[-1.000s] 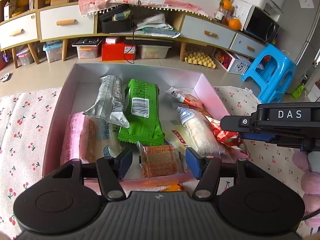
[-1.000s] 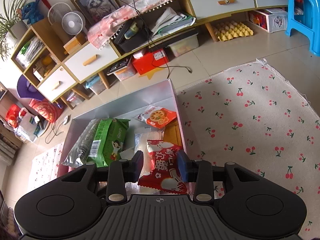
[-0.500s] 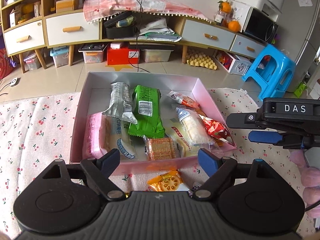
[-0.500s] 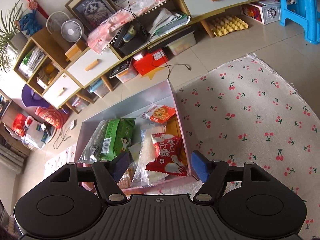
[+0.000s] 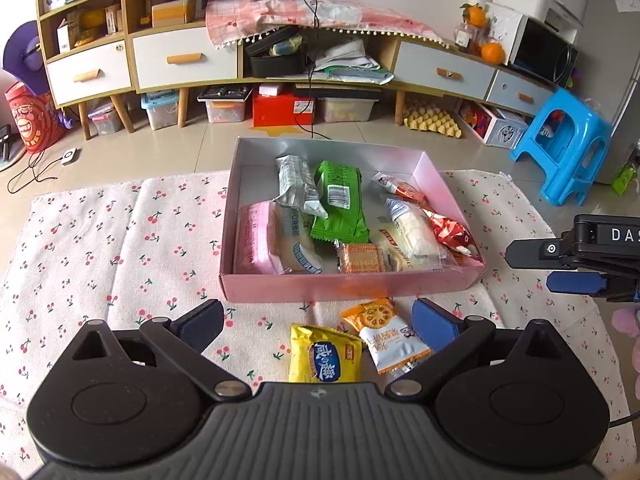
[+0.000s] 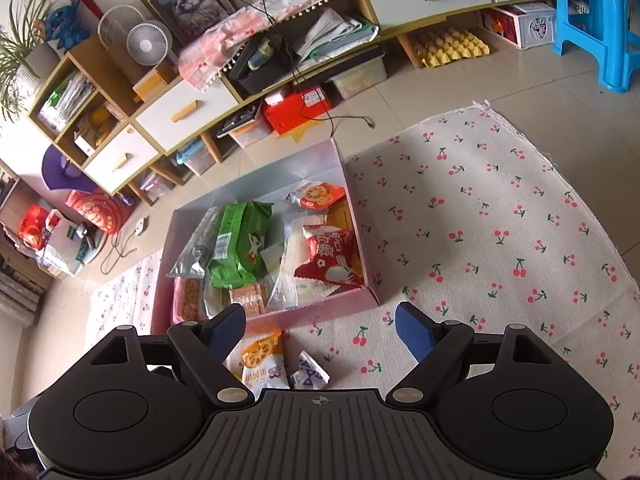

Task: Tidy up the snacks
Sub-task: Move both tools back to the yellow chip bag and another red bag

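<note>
A pink box (image 5: 352, 288) on the cherry-print cloth holds several snacks: a green packet (image 5: 340, 204), a silver packet (image 5: 296, 188), a pink pack (image 5: 256, 240), a brown cracker pack (image 5: 362, 258) and a red packet (image 5: 450, 232). My left gripper (image 5: 320, 322) hovers in front of the box, its jaws opening with nothing gripped. Below it on the cloth lie a yellow packet (image 5: 326, 356) and an orange-white packet (image 5: 384, 332). My right gripper (image 6: 320, 326) hangs near the box's (image 6: 320, 310) front corner, jaws opening and empty; the red packet (image 6: 332, 256) rests inside.
The cloth (image 5: 120, 248) spreads wide to the left and right of the box. A small blue-white packet (image 6: 310, 374) lies near the right gripper. Behind stand a low drawer cabinet (image 5: 184, 60), a red carton (image 5: 282, 108), a floor cable and a blue stool (image 5: 564, 148).
Both grippers pulled back and up out of the box while their jaws spread. The left let go of the brown cracker pack, the right let go of the red packet; both packs stay in the box.
</note>
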### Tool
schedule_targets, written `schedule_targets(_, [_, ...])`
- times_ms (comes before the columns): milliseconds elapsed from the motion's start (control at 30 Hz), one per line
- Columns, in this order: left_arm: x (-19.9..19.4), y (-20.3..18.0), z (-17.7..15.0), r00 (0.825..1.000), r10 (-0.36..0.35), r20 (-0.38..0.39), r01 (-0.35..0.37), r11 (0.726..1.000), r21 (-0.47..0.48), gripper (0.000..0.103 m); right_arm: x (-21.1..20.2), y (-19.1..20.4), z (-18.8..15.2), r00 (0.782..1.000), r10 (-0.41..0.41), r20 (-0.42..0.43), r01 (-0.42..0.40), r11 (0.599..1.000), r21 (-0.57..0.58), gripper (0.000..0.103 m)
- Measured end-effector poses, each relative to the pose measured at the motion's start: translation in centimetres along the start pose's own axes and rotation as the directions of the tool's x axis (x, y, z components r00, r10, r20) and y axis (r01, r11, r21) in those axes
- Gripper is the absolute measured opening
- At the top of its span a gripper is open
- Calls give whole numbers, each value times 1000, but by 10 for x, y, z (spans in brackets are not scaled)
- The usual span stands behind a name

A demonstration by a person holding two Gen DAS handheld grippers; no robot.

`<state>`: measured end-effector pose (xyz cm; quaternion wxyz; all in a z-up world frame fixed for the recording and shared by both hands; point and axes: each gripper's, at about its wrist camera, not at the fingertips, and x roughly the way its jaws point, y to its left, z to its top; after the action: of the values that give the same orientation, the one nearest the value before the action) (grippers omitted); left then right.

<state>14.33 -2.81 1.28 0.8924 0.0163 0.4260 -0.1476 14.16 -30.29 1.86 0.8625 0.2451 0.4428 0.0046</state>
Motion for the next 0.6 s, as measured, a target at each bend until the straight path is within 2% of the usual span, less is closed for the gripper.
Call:
schedule_targets(267, [-4,8,-22,999,41,-28,-41,999,-16,102,-5,2,-20,1000,-7,-22,7,999,-36,84])
schedule_targets(400, [-1,12,-34,995,71,-72,-74,997,-31,102,1,-1,-34,999,-7,-41,5,999,-47,84])
schedule_targets(600, [0,16,-46,991,75,-113,-82,995,-56,102,12,-10,-51,986,-71,-152,69,997,-18,84])
